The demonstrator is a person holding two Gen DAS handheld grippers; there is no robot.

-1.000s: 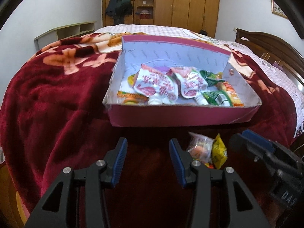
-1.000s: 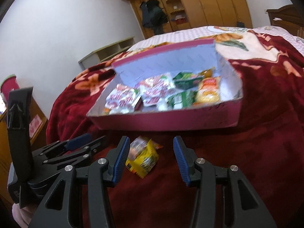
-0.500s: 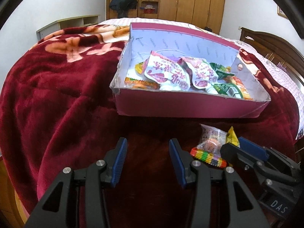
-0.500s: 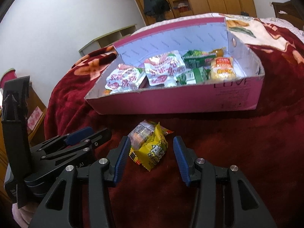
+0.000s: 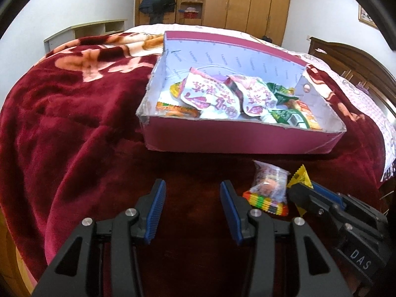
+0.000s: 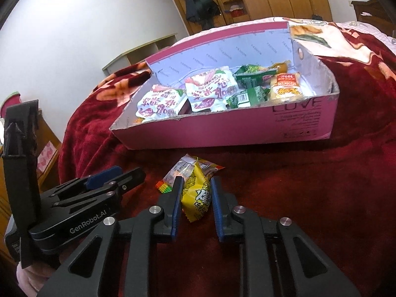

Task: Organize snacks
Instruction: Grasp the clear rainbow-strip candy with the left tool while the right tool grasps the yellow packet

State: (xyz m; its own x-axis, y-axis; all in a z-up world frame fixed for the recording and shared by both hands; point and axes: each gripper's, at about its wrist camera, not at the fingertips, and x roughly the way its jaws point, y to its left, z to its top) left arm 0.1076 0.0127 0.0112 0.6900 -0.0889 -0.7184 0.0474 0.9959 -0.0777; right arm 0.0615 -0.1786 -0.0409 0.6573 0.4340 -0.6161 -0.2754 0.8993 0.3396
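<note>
A pink cardboard box (image 5: 242, 138) (image 6: 222, 133) sits on the red blanket and holds several snack packets. In front of it lie a yellow snack packet (image 6: 196, 198) (image 5: 300, 178) and a clear packet with a rainbow edge (image 5: 268, 190) (image 6: 173, 175). My right gripper (image 6: 195, 191) has closed around the yellow packet, one pad on each side. My left gripper (image 5: 191, 193) is open and empty, to the left of the clear packet, over the blanket.
The red floral blanket (image 5: 74, 123) covers the bed. A wooden headboard (image 5: 351, 59) is at the right, wardrobes (image 5: 247, 2) stand at the back, and a low shelf (image 5: 84, 31) is at the left. The bed edge drops away at the left.
My right gripper moved forward and its jaws narrowed onto the yellow packet. The left gripper stayed open and shifted slightly closer to the box.
</note>
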